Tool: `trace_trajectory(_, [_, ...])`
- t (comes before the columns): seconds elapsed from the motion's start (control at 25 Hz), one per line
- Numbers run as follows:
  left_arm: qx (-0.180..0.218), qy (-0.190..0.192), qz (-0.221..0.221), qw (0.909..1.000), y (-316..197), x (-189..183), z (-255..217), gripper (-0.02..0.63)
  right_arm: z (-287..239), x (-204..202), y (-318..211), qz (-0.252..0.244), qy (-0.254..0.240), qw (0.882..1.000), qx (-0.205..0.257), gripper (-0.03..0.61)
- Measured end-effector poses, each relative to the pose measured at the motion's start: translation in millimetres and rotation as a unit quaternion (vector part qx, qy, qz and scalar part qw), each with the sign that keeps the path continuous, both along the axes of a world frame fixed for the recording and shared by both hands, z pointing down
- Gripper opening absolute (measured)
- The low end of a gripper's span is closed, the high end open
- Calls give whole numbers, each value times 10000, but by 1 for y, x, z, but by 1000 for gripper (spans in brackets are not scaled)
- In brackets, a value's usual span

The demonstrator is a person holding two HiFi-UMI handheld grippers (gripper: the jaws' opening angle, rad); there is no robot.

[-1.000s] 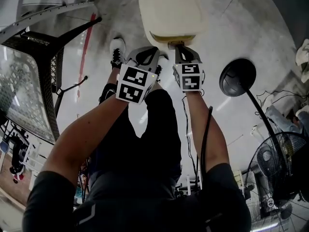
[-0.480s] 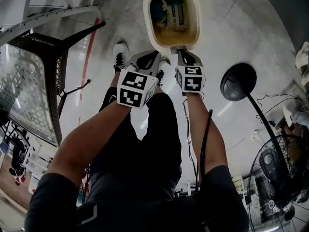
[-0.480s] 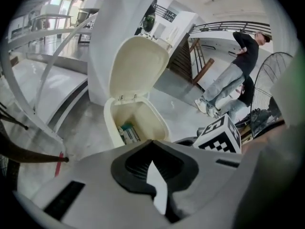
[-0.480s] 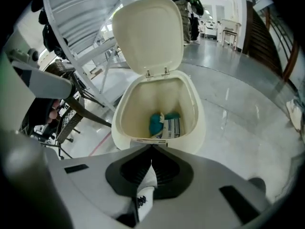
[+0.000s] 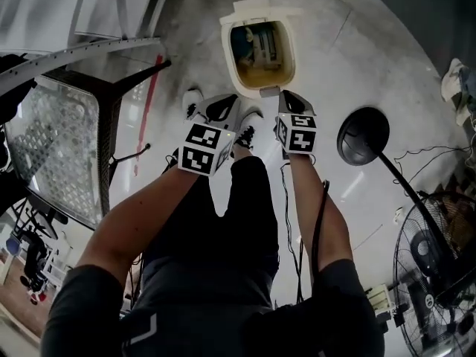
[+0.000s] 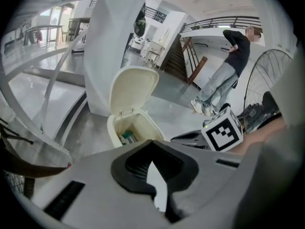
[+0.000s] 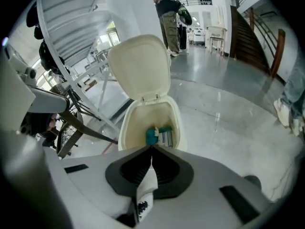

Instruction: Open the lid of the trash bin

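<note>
One cream plastic trash bin [image 5: 260, 89] stands on the grey floor [image 5: 357, 58] just ahead of two grippers. Its single hinged lid [image 7: 139, 66] is upright; a second ago it lay shut. The left gripper [image 6: 152, 162] and right gripper [image 7: 151, 149] each have their jaws closed on a white paper scrap [image 7: 144, 187]. One black round fan base [image 5: 363, 136] sits to the right and one wire mesh rack [image 5: 56, 147] to the left.
</note>
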State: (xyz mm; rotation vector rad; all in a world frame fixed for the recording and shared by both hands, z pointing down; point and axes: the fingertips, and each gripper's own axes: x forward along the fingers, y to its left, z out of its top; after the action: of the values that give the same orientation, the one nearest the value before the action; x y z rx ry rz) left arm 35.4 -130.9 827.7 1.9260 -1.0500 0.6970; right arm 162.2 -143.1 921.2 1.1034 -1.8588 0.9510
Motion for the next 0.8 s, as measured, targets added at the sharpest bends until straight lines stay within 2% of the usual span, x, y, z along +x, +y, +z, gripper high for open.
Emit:
trace_trajectory(0.12, [75, 190, -55, 9998, -5, -2, -37, 8, -40, 12, 1, 141, 142, 9997, 146, 28])
trace_trajectory(0.28, [371, 135, 289, 9988, -11, -10, -85, 8, -99, 1, 4, 358, -399, 9982, 282, 28])
trace_trajectory(0.48, [790, 198, 579, 9950, -17, -19, -137, 9, -173, -5, 0, 462, -466, 9949, 769, 28])
trace_trajectory(0.64, [1393, 441, 475, 9881, -26, -27, -201, 8, -241, -8, 1, 283, -686, 9896, 1230, 28])
trace_trajectory(0.72, [1561, 426, 470, 9857, -31, -34, -228, 8, -272, -6, 1, 274, -649, 9869, 1450, 28])
trace_trajectory(0.8, [1694, 598, 466, 9826, -35, -38, -254, 8, -308, -2, 0, 335, -677, 9822, 1720, 28])
